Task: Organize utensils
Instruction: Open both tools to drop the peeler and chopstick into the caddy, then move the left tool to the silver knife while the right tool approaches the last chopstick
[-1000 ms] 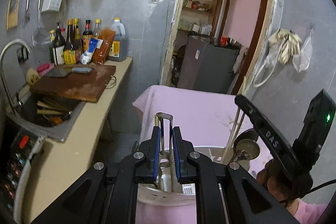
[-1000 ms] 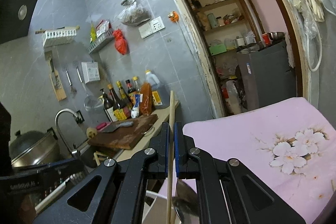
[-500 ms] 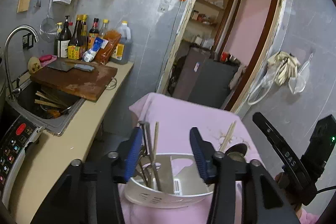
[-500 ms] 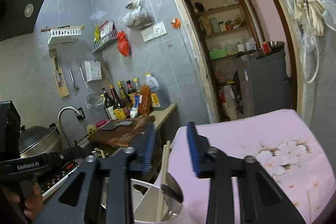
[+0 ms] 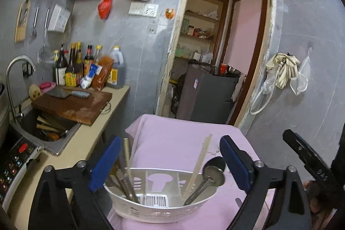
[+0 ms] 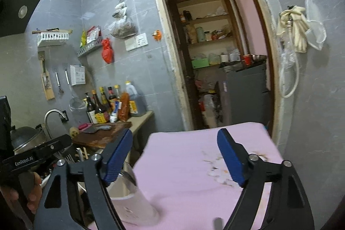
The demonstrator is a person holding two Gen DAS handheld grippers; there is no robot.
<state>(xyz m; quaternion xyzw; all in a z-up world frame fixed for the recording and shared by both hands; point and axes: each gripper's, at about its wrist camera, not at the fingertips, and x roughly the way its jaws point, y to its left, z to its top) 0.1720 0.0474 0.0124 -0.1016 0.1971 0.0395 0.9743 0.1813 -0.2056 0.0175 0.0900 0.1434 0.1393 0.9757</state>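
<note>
A white slotted utensil holder (image 5: 159,197) stands on the pink flowered cloth (image 5: 172,143). Its left compartment holds several metal utensils (image 5: 127,174). Its right compartment holds wooden chopsticks (image 5: 200,161) and a metal spoon (image 5: 212,172). My left gripper (image 5: 170,156) hangs just above and behind the holder, jaws opening wide, nothing between the blue pads. My right gripper (image 6: 174,156) is over the cloth, jaws also opening and empty. The holder (image 6: 129,197) shows blurred at its lower left.
A counter on the left carries a wooden cutting board (image 5: 73,105) with a cleaver, a row of sauce bottles (image 5: 86,70) and a sink (image 5: 43,126) holding more utensils. Beyond the table a doorway leads to a grey fridge (image 5: 207,96). A hand (image 6: 32,191) holds the left gripper.
Both grippers went from shut to wide open. The left let go of a metal utensil and the right of a chopstick; both now stand in the holder. Both grippers drew back and up.
</note>
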